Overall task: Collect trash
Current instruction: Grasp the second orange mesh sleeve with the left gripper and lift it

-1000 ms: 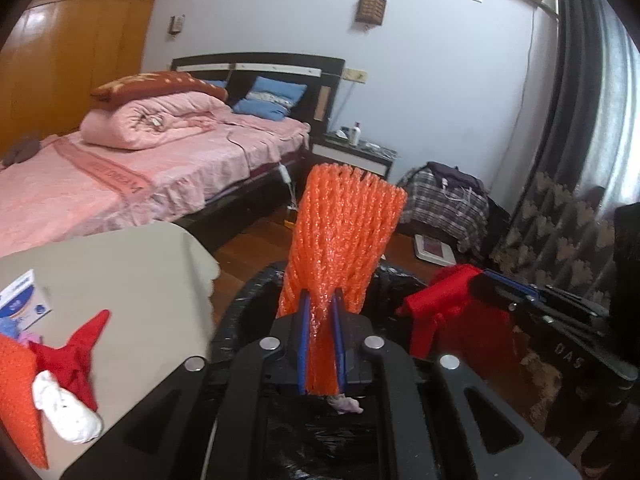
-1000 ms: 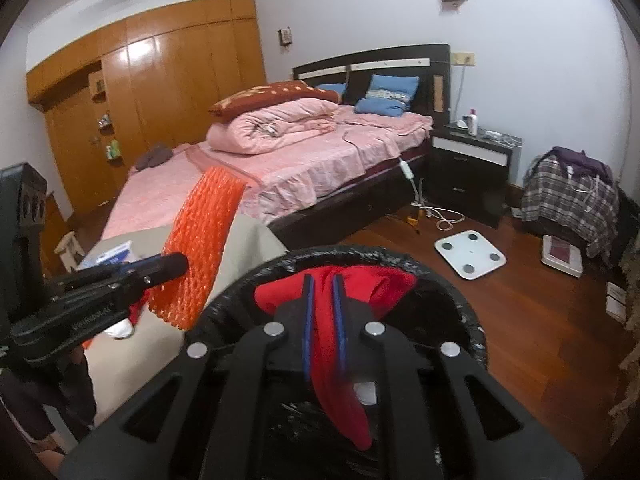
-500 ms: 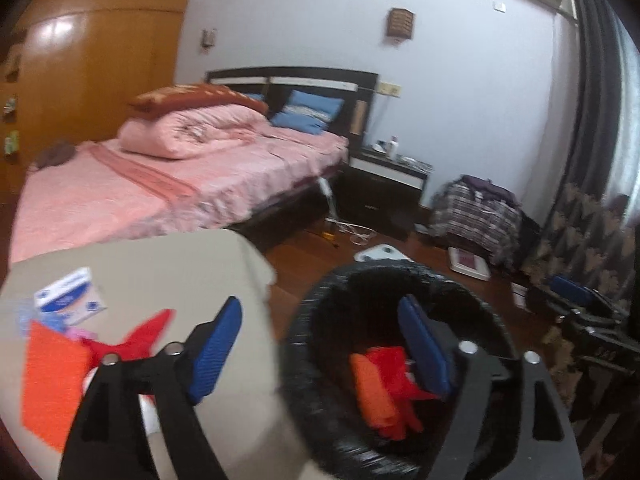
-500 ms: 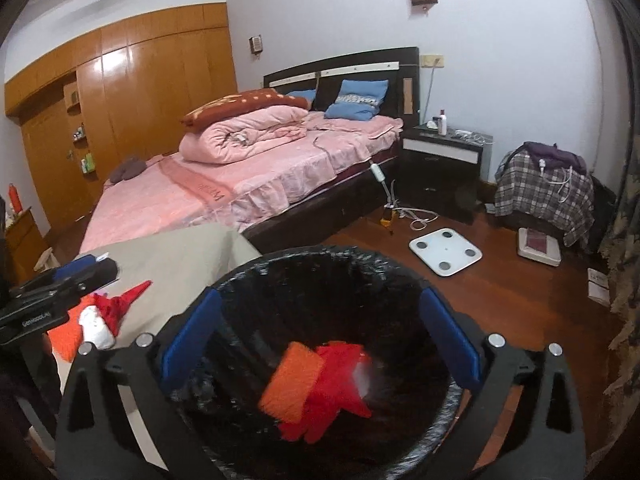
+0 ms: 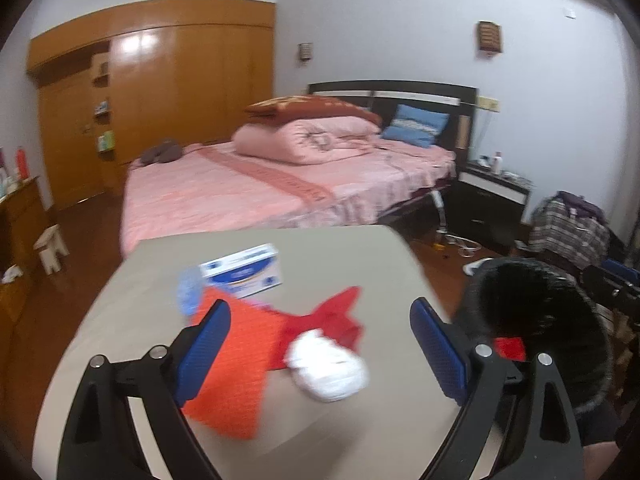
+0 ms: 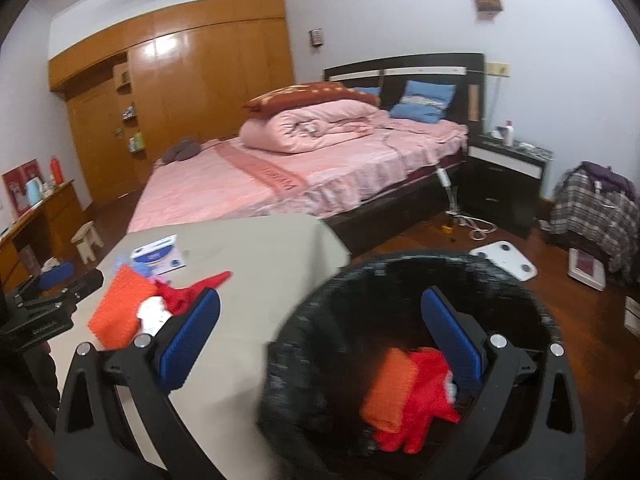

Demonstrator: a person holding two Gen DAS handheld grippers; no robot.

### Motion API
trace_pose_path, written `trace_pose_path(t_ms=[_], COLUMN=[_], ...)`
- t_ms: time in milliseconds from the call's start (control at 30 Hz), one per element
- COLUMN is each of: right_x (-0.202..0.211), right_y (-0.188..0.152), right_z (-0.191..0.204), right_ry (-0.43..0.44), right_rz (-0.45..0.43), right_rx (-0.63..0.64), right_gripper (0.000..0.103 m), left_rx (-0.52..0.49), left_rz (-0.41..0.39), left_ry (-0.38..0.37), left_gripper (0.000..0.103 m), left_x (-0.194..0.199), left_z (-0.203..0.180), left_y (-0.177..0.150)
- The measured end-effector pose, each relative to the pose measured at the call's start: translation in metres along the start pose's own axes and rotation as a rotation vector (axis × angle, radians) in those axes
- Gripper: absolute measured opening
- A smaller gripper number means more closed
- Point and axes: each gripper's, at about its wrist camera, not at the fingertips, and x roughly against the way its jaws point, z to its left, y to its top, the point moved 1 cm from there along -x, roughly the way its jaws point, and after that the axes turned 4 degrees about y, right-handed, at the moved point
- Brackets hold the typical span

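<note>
The left hand-held gripper [image 5: 320, 344] stands wide open over the tabletop [image 5: 340, 252], nothing between its blue pads; its jaws have just been opening further. Below and between them lies a heap of trash: an orange net [image 5: 240, 364] nearest the left pad, a red scrap [image 5: 332, 316] spreading to the right of it, and a white wad [image 5: 326, 366] lying on the near edge of the red scrap. Just beyond the heap sits a white-and-blue box [image 5: 244, 270], with a pale blue bit [image 5: 188, 294] at its left end. All of this is blurred.

The right hand-held gripper [image 6: 320, 336] is also fully spread and grips nothing. Its right pad hangs over the black-lined bin [image 6: 320, 312], which stands off the right edge of the tabletop; its left pad is over the tabletop. Inside the bin lie a second orange net [image 6: 386, 390] and a red rag [image 6: 420, 404], side by side and touching, low on the right. In the right wrist view the left hand-held gripper shows at the far left edge, near the heap.

Beyond the tabletop stands a bed [image 5: 280, 188] with pink bedding, and a wooden wardrobe [image 5: 180, 88] fills the far left wall
</note>
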Motion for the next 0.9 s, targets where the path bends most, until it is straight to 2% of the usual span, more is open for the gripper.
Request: trace_pose_path(t_ms=[167,367,600,900], right_x=[-0.022,-0.049,-0.078,-0.099], right_y=[0.003,0.000,-0.010,-0.017], right_z=[0.035,0.066,0.094,0.107], right_ry=[0.057,0.096,0.107,0.117], right_rz=[0.012,0.034,0.075,0.111], right_rx=[0.033,0.070,0.119,0.149], right_gripper=[0.098,0.098,0.098,0.098], left_rx=[0.032,0.074,0.095,0.114], left_rz=[0.021,0.096,0.165,0.237], left_ry=[0.075,0.134,0.137,0.103], left_gripper=[0.089,0.089,0.089,0.087], left_x=[-0.009,-0.036,-0.066,-0.093], left_z=[0.038,0.079,0.093,0.096], left_y=[-0.011,-0.035,-0.055,-0.072])
